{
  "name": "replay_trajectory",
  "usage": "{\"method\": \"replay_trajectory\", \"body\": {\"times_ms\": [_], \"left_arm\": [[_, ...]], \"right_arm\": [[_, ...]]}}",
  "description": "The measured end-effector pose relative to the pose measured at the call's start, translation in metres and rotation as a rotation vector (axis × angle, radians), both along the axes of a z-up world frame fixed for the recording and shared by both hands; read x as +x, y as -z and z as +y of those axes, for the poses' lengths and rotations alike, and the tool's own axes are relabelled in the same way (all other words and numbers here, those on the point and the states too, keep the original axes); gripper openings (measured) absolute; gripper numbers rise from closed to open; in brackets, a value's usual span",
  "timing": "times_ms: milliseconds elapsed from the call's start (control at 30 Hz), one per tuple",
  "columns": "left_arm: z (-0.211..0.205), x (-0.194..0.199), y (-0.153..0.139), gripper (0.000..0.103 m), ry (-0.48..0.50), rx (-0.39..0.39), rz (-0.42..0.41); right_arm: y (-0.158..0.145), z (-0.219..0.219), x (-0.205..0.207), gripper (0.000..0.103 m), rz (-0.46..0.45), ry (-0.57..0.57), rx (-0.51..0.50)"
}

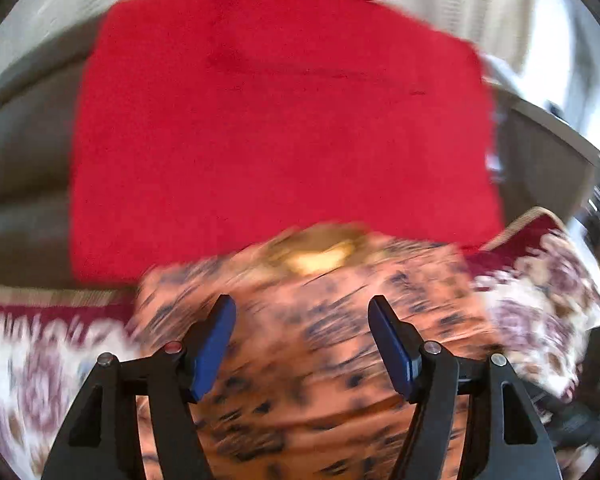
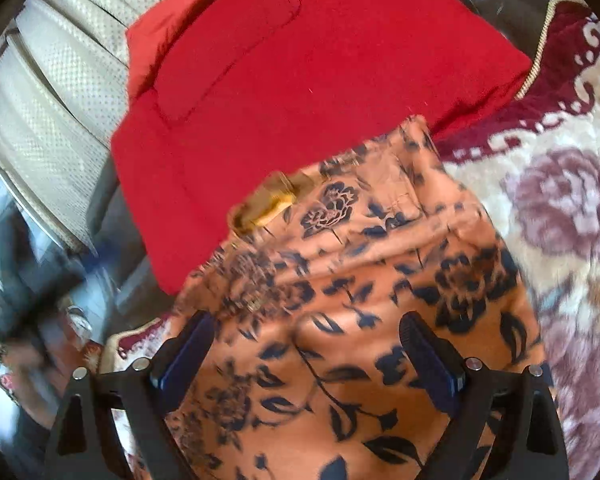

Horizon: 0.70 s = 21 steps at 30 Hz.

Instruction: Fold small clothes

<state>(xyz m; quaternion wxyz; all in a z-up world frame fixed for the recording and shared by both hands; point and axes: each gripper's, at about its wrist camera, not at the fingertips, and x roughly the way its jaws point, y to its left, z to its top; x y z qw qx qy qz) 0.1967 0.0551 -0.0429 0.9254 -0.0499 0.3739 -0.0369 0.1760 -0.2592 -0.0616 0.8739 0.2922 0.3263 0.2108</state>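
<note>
The floral cloth point(image 2: 340, 300) is laid at lower centre, overlapping the red garment point(image 2: 300, 80) (likely already folded). Both the left gripper point(image 1: 302, 340) and right gripper point(image 2: 306, 360) are spread and empty.

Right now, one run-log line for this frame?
left tool open, empty | right tool open, empty | orange floral garment beside red garment

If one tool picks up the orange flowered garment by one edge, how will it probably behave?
The orange flowered garment is probably floppy: it lies in soft creases, so a lifted edge would likely drape and unfold. It seems light, being thin cloth. Pushed, it may bunch up rather than slide, since it rests on a plush floral blanket.
</note>
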Motion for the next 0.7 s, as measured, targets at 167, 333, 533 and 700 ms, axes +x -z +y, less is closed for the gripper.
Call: {"method": "replay_trajectory", "body": {"times_ms": [167, 333, 533, 700], "left_arm": [[0.089, -0.016, 0.046, 0.07, -0.252, -0.025, 0.086], [0.125, -0.031, 0.072, 0.07, -0.326, -0.089, 0.137], [0.131, -0.03, 0.092, 0.07, -0.335, -0.134, 0.171], [0.138, -0.02, 0.094, 0.07, -0.329, -0.144, 0.15]], "right_arm": [[-0.007, -0.006, 0.05, 0.096, 0.076, 0.032, 0.095], [0.031, -0.015, 0.114, 0.095, 0.322, 0.124, 0.253], [0.027, -0.008, 0.141, 0.005, 0.371, 0.211, 0.066], [0.002, 0.0, 0.116, 0.01, 0.228, 0.248, -0.117]]}}
